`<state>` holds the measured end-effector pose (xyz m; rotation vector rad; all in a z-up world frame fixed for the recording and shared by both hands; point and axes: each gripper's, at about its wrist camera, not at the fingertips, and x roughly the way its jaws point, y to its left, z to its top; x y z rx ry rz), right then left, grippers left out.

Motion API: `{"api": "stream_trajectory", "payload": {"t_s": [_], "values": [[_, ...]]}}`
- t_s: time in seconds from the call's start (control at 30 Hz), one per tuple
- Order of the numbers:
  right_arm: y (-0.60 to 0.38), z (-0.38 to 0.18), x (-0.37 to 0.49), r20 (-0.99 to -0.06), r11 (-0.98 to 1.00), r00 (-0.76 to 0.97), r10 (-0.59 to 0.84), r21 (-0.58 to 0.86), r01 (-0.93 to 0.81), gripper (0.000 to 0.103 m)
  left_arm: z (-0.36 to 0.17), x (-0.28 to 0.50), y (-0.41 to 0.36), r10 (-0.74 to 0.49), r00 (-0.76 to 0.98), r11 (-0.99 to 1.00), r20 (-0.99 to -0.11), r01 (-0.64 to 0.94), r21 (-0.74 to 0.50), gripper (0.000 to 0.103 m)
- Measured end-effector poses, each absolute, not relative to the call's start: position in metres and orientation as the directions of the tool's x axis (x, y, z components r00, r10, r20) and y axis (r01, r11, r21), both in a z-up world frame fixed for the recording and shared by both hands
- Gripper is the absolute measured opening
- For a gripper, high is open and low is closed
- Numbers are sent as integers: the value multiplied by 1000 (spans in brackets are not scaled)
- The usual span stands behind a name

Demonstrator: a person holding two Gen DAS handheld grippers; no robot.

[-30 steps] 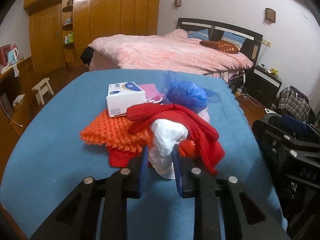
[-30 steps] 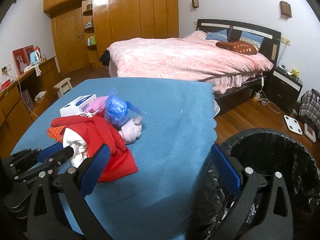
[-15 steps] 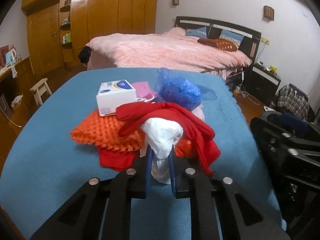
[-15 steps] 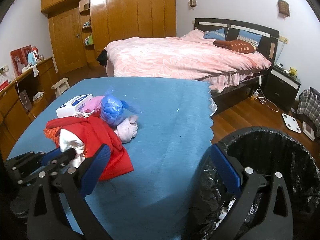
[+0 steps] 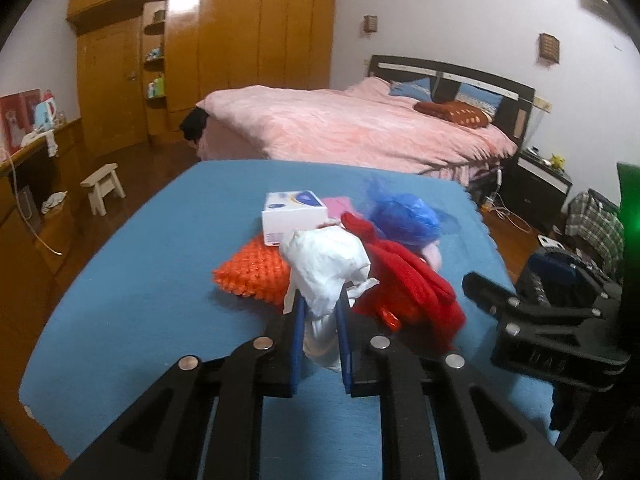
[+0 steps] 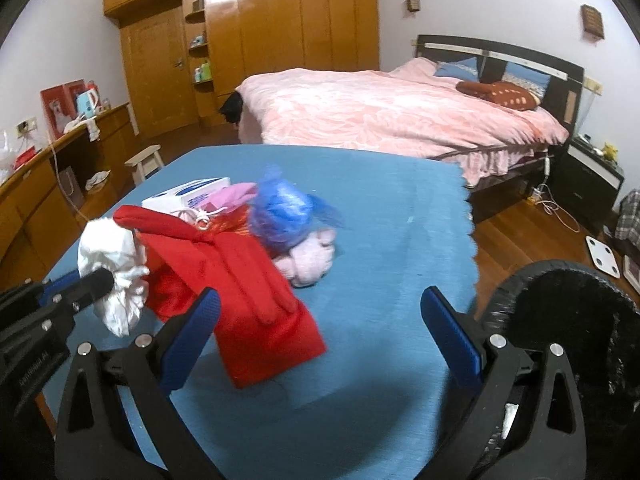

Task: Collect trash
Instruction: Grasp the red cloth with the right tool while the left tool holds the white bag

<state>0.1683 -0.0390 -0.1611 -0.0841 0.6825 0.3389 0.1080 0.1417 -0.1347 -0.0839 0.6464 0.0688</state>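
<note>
Left gripper (image 5: 320, 336) fingers pinch white wad (image 5: 326, 268), lifted just off pile on bench (image 5: 140, 280). Right gripper (image 6: 320, 328) fingers spread, empty. Keep pinch firm; carry right to bin (image 6: 568, 320), beside bench.

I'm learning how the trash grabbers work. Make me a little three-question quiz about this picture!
1. True or false: the left gripper is shut on the white crumpled paper.
2. What lies right of the blue table? A) black trash bin B) fish tank C) bicycle
3. Fill in: the right gripper is ____ and holds nothing.

Key: 1 true; 2 A, the black trash bin; 3 open.
</note>
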Motion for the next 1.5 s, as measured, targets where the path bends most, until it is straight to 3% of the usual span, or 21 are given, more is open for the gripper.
{"api": "stream_trajectory", "payload": {"t_s": [0.2, 0.4, 0.47, 0.57, 0.6, 0.63, 1.5], "values": [[-19, -169, 176, -645, 928, 702, 302, 30, -372, 96, -139, 110, 149, 45, 792, 993, -609, -103, -60, 15], [-3, -180, 185, -680, 912, 658, 323, 38, -409, 73, -143, 110, 149, 42, 786, 993, -617, -103, -64, 15], [0, -182, 185, -692, 900, 636, 343, 48, -433, 49, -143, 110, 151, 42, 785, 992, -618, -105, -66, 15], [3, -181, 184, -701, 870, 589, 403, 93, -484, 24, -144, 110, 152, 41, 785, 992, -618, -104, -67, 15], [4, -179, 181, -698, 864, 587, 410, 91, -496, 21, -144, 110, 152, 40, 785, 992, -618, -104, -68, 15], [5, -177, 179, -695, 859, 587, 416, 88, -505, 9, -144, 110, 152, 40, 786, 992, -617, -104, -68, 15], [-73, -93, 138, -569, 890, 702, 428, 133, -436, 7, -95, 94, 118, -12, 841, 996, -541, -38, -81, 15]]}}
